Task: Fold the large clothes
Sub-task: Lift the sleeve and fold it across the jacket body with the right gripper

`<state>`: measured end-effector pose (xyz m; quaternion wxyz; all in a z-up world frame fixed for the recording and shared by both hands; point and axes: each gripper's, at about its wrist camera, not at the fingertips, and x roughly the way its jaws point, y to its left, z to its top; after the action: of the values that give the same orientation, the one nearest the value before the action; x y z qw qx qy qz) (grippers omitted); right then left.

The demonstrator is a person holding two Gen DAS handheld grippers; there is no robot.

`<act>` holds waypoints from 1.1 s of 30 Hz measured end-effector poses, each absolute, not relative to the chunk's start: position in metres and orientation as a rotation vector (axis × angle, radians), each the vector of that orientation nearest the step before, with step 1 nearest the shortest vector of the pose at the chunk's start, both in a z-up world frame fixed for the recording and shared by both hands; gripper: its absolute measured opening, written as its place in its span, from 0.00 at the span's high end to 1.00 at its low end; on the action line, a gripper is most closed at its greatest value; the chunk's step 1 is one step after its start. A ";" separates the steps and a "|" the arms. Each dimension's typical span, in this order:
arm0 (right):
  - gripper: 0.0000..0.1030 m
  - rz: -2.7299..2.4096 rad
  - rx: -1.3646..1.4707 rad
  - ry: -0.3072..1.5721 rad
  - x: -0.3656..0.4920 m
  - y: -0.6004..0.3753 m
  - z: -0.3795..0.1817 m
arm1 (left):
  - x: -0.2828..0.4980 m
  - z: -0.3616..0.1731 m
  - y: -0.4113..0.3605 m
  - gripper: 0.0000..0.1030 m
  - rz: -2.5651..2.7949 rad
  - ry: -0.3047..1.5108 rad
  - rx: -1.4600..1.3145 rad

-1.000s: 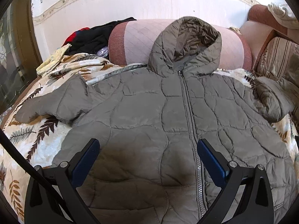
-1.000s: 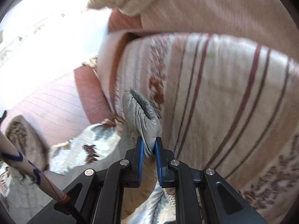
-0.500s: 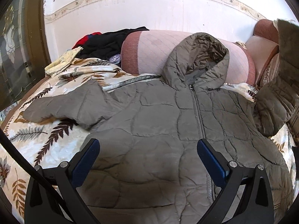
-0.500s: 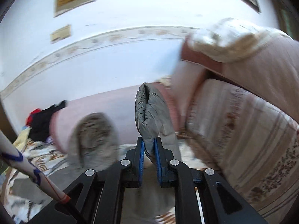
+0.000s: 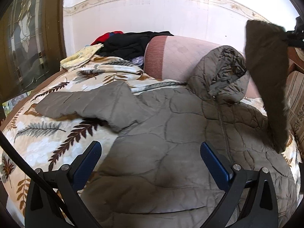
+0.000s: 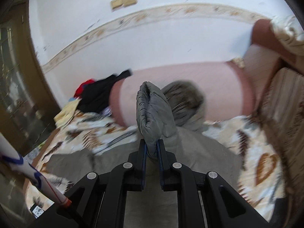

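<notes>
One grey jacket [image 5: 171,136], R gripper [image 6: 151,148] clamped on 1 sleeve [image 6: 152,112], L gripper [image 5: 150,163] wide open, empty

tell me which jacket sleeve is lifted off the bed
The sleeve pinched in the right gripper, hanging at the view's right; the other sleeve lies flat on the bedspread.

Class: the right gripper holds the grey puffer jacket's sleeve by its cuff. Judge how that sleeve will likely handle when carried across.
Probably floppy: the sleeve hangs limp from the right gripper. Likely light, since a cuff pinch lifts it. The jacket may drag along.
</notes>
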<state>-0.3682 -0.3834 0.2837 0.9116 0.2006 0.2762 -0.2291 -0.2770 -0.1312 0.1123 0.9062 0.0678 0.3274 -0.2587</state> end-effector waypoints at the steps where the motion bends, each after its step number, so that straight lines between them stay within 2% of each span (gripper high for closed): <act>1: 0.89 -0.456 0.416 0.583 -0.358 -0.376 0.277 | -0.275 0.112 -0.128 0.00 -0.532 0.679 0.135; 16: 0.89 -0.301 0.426 0.820 -0.272 -0.314 0.159 | -0.263 0.110 -0.116 0.00 -0.515 0.697 0.110; 27: 0.87 -0.259 0.404 0.862 -0.263 -0.300 0.131 | -0.260 0.101 -0.127 0.00 -0.509 0.711 0.133; 29: 0.84 -0.244 0.412 0.862 -0.264 -0.301 0.132 | -0.259 0.101 -0.129 0.00 -0.508 0.711 0.136; 31: 0.49 -0.216 0.433 0.868 -0.267 -0.303 0.133 | -0.257 0.100 -0.132 0.00 -0.506 0.713 0.133; 33: 0.43 -0.203 0.446 0.826 -0.278 -0.306 0.141 | -0.255 0.099 -0.135 0.00 -0.503 0.716 0.127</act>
<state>-0.2781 -0.3055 0.1414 0.8870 0.2145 0.3972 -0.0974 -0.2551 -0.1346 0.0994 0.9037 0.0615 0.3467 -0.2435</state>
